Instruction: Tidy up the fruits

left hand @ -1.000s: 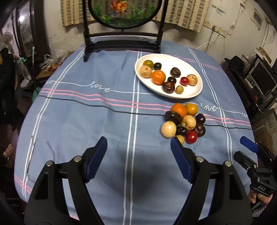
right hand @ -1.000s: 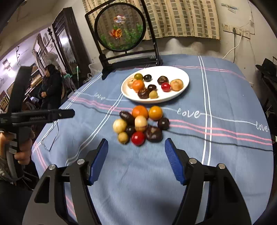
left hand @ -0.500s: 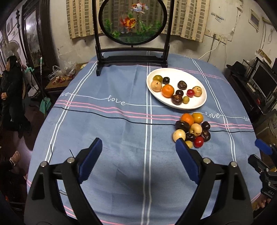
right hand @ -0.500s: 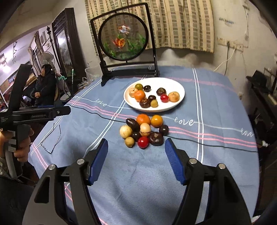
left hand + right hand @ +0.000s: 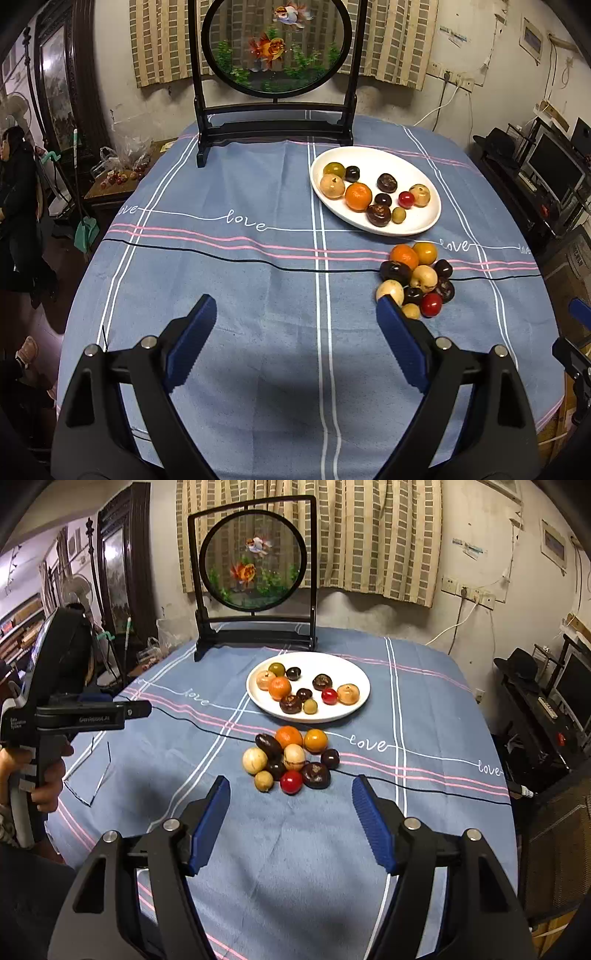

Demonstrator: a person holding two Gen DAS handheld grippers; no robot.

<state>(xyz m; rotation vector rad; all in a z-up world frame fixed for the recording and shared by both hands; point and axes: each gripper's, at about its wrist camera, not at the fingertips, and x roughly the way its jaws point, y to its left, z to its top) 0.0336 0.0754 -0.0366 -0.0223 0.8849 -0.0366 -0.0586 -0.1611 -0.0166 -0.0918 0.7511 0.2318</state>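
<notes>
A white oval plate (image 5: 424, 225) (image 5: 354, 710) on the blue tablecloth holds several small fruits: an orange one, dark brown ones, a red one, tan and green ones. In front of the plate a loose pile of fruits (image 5: 415, 278) (image 5: 291, 758) lies on the cloth, with two orange ones at its back and a red one (image 5: 291, 782) at its front. My left gripper (image 5: 295, 306) hangs open above bare cloth, left of the pile, nothing between its fingers. My right gripper (image 5: 291, 786) is open too, just short of the pile and empty.
A black stand with a round goldfish picture (image 5: 275, 48) (image 5: 255, 559) stands at the table's far edge behind the plate. A hand holds the left gripper's handle (image 5: 48, 716) at the left. A person (image 5: 14, 206) sits beyond the table's left side. Shelves with monitors (image 5: 554, 173) fill the right.
Both grippers have drawn back and risen, so more of the table and the stand shows. The left jaws stand wider than a second ago. No fruit has moved.
</notes>
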